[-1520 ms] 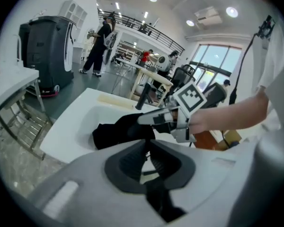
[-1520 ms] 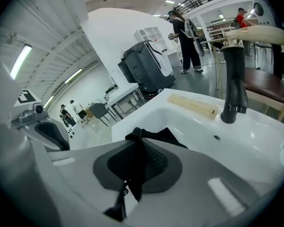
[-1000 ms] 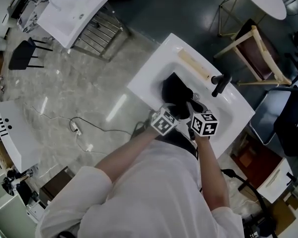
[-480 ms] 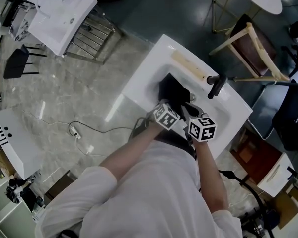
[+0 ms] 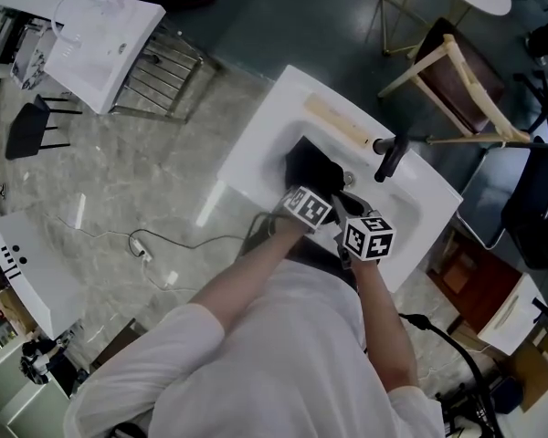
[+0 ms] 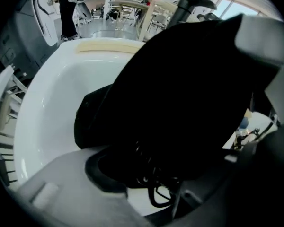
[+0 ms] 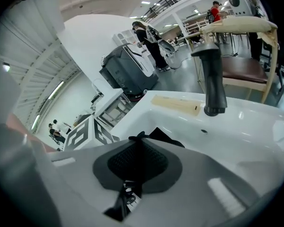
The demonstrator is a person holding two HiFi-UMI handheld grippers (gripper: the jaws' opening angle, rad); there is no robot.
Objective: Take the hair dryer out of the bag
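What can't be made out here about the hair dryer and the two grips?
Hair dryer: in no view; presumably inside the black bag, only a cord shows, left gripper view.
Left gripper: the bag fills its view; clamped or loose, cannot tell.
Head view: marker cubes hide both grippers' jaws.
Right gripper: shut on a bag fold; tag print below too small.

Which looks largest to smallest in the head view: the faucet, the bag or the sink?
1. Sink, by far the largest.
2. Bag, a black shape inside the sink. The tools cover part of it, but it is still clearly second.
3. Faucet, a short black post on the rim.
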